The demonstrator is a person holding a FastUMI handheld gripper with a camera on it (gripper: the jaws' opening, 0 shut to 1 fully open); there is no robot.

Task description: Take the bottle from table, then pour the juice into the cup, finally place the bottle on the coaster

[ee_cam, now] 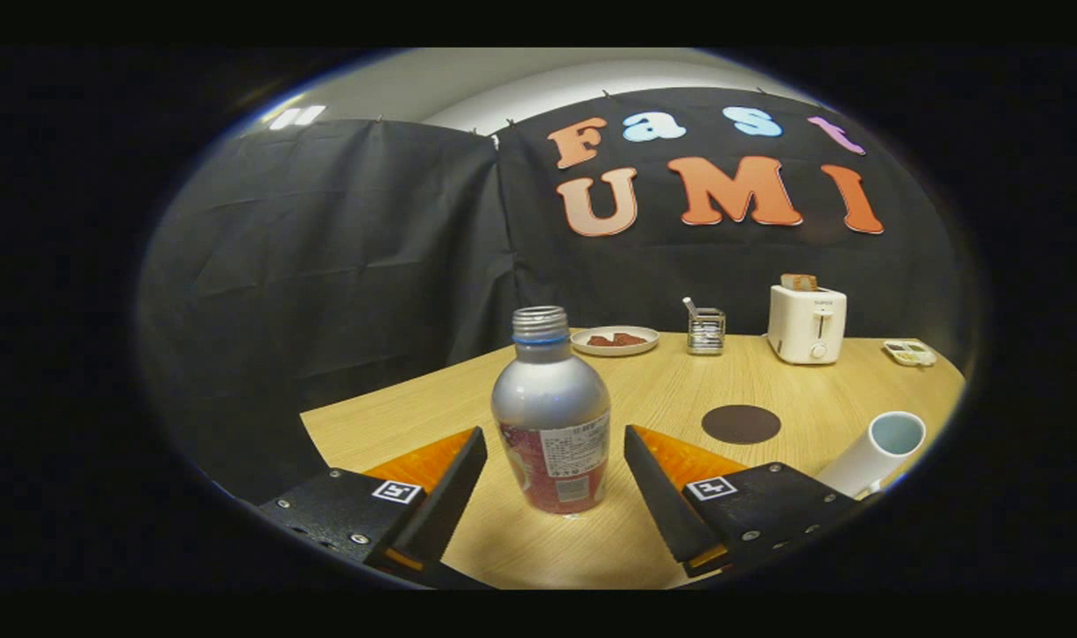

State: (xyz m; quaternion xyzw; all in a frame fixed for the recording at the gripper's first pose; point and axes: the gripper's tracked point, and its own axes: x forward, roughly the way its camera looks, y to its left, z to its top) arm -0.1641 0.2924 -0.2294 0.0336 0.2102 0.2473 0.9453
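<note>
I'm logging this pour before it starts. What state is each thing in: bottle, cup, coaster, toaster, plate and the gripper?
bottle: upright on the table, cap off, between the open fingers, not gripped.
cup: standing beyond the right finger; contents cannot be told.
coaster: flat, bare.
toaster: upright, a slice sticking out on top.
plate: holds brown pieces.
gripper: open.

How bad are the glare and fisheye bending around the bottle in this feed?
In the gripper view, the silver metal bottle with the red label is sharp, with soft highlights on its shoulder; the open gripper flanks it untouched. The wooden table edge bows. The white cup beside the fingers leans from distortion.
</note>
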